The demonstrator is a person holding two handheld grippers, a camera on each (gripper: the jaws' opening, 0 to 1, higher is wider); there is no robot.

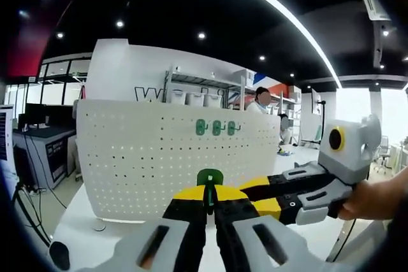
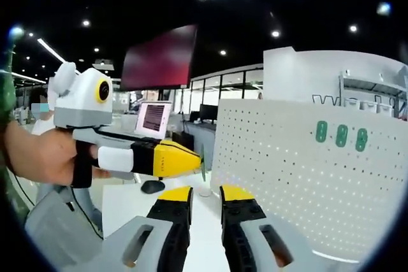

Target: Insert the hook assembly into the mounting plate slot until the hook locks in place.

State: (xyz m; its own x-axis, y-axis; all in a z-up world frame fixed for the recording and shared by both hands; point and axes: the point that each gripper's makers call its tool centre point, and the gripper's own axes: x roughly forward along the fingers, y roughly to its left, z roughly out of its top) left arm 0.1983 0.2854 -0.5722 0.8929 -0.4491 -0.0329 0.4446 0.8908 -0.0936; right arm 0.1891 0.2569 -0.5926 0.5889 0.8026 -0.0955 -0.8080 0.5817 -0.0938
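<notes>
Overhead, dark ceiling above white pegboard.

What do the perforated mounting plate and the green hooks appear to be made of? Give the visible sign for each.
Mounting plate: likely white painted sheet metal or plastic; thin, matte, with regular punched holes. Three mounted hooks and the hook held in the left gripper: probably moulded plastic; uniform green, rounded edges.

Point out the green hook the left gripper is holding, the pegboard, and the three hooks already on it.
green hook (image 1: 208, 178), left gripper view, its top.
pegboard (image 2: 299, 183), right gripper view, bare face.
three mounted hooks (image 2: 342, 134), right gripper view, middle one.
</notes>
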